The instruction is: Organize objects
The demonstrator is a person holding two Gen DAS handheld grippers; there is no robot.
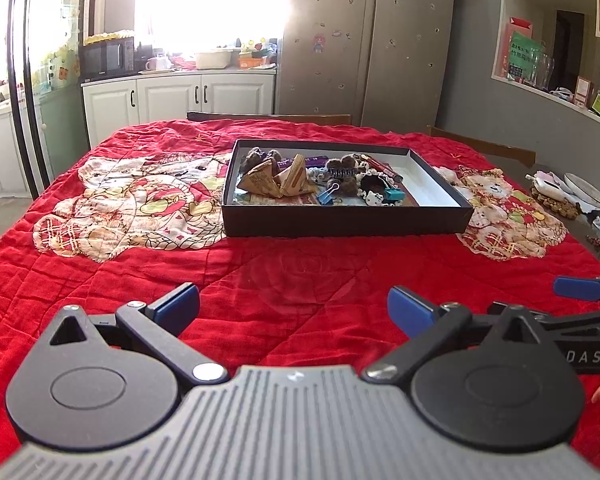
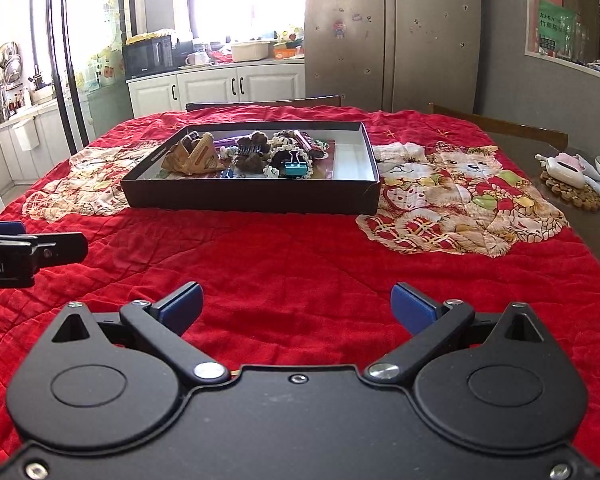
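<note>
A black shallow box [image 1: 340, 222] stands on the red bear-print quilt [image 1: 140, 248] in the middle of the table; it also shows in the right wrist view [image 2: 252, 198]. It holds tan folded paper pyramids [image 1: 276, 182], brown fuzzy hair clips [image 1: 340, 168], a blue binder clip [image 1: 327, 196], a teal binder clip [image 2: 296, 169] and a dark red tube [image 1: 382, 168]. My left gripper [image 1: 294, 310] is open and empty over the quilt, well short of the box. My right gripper [image 2: 296, 306] is open and empty beside it.
The table's right edge has a woven coaster with a white object [image 2: 568, 176] and a plate [image 1: 590, 192]. Wooden chair backs [image 1: 268, 117] stand behind the table. Kitchen cabinets [image 1: 180, 98] and a fridge [image 1: 364, 40] are beyond.
</note>
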